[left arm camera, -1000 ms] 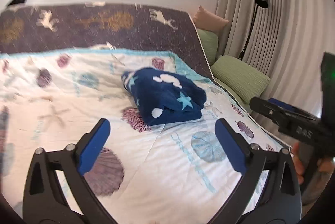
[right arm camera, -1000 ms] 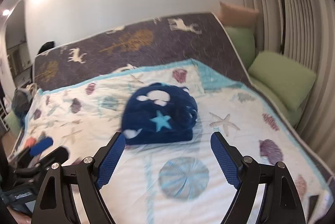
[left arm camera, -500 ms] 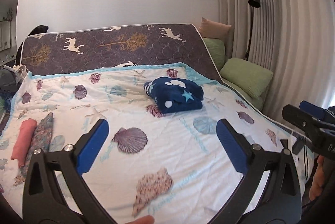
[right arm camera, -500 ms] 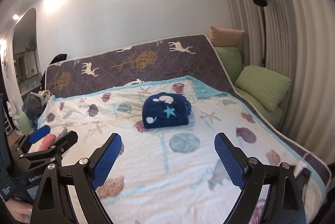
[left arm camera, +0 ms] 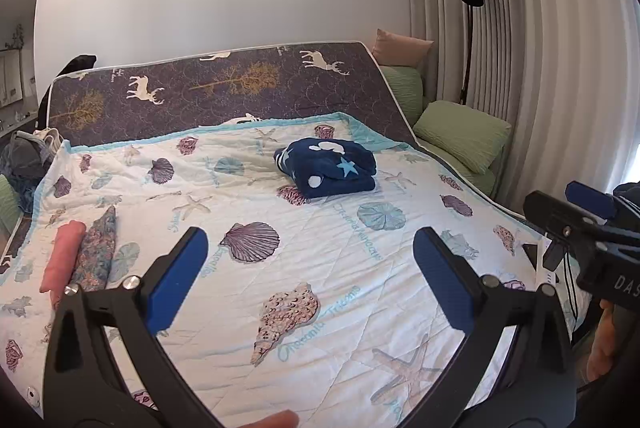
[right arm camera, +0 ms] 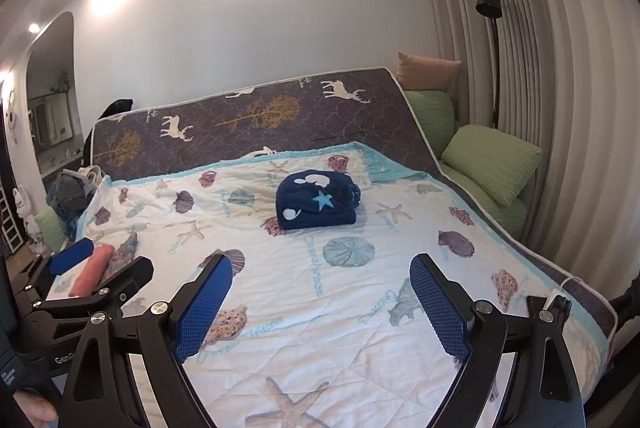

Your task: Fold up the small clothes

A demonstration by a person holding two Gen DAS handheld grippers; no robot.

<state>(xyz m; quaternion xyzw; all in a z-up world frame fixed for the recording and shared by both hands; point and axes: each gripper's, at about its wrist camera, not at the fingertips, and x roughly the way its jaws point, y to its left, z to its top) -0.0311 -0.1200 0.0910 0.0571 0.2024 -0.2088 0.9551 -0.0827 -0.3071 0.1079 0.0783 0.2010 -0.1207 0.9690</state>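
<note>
A folded dark-blue garment with white and light-blue stars lies on the seashell quilt, far side, right of middle; it also shows in the right wrist view. My left gripper is open and empty, well back from it over the near part of the bed. My right gripper is open and empty, also far back. The right gripper shows at the right edge of the left wrist view; the left gripper shows at the left of the right wrist view.
A rolled pink cloth and a folded patterned cloth lie at the quilt's left edge. Green pillows and a floor lamp stand to the right by the curtain. A clothes heap sits far left.
Both grippers have pulled back and up from the blue garment, which now looks small and far away. The garment stays folded in place. Both grippers remain open.
</note>
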